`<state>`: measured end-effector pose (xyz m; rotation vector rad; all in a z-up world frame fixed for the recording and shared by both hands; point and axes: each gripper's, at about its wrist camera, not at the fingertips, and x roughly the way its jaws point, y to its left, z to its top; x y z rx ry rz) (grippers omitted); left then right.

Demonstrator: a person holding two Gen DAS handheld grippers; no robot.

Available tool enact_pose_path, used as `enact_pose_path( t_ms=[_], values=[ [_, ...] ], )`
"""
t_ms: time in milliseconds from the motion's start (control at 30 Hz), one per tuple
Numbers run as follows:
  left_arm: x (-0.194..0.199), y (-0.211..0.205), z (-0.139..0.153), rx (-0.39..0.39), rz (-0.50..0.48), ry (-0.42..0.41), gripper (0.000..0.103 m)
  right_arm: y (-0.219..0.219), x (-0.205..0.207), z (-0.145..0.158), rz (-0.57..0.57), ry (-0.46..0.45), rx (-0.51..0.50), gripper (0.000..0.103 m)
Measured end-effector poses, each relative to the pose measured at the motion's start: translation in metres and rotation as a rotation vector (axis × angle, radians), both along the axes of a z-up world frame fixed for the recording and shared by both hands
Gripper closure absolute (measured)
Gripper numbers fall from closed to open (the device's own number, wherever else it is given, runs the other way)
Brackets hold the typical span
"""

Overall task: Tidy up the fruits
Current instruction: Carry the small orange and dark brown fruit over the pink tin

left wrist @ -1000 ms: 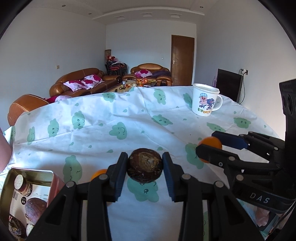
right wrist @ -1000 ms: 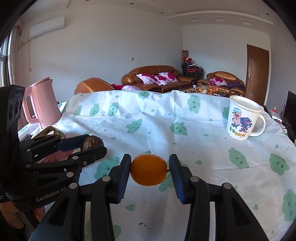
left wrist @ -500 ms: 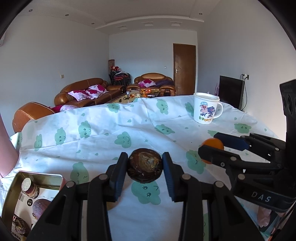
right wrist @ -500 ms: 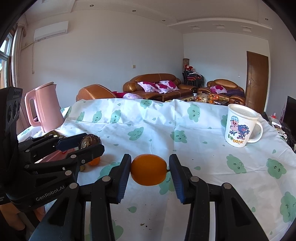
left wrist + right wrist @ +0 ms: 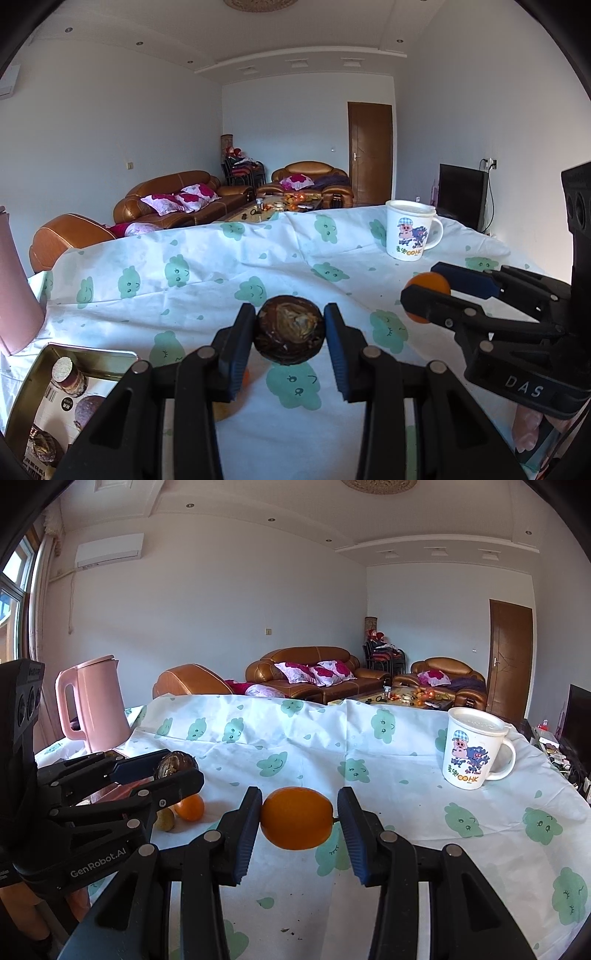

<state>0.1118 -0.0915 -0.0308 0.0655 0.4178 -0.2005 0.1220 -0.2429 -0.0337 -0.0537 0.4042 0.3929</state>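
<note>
I hold 2 fruits clear above the worktop [image 5: 406, 760], ready to sort. My left gripper [image 5: 290, 334] clamps a dark brown fruit [image 5: 290, 332] dead centre. My right gripper [image 5: 297, 818] squeezes an orange [image 5: 297, 818] at its sides. A metal tin [image 5: 22, 402], probably their destination, lies at 8 o'clock in the left view.
</note>
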Motion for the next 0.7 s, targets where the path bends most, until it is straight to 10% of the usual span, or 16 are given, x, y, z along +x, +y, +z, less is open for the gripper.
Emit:
enact_pose_path(
  t_ms=[700],
  values=[
    [-0.043, 0.093, 0.018, -0.094, 0.101, -0.002, 0.063, 0.107, -0.005, 0.029, 0.208, 0.016, -0.039, 0.058]
  ],
)
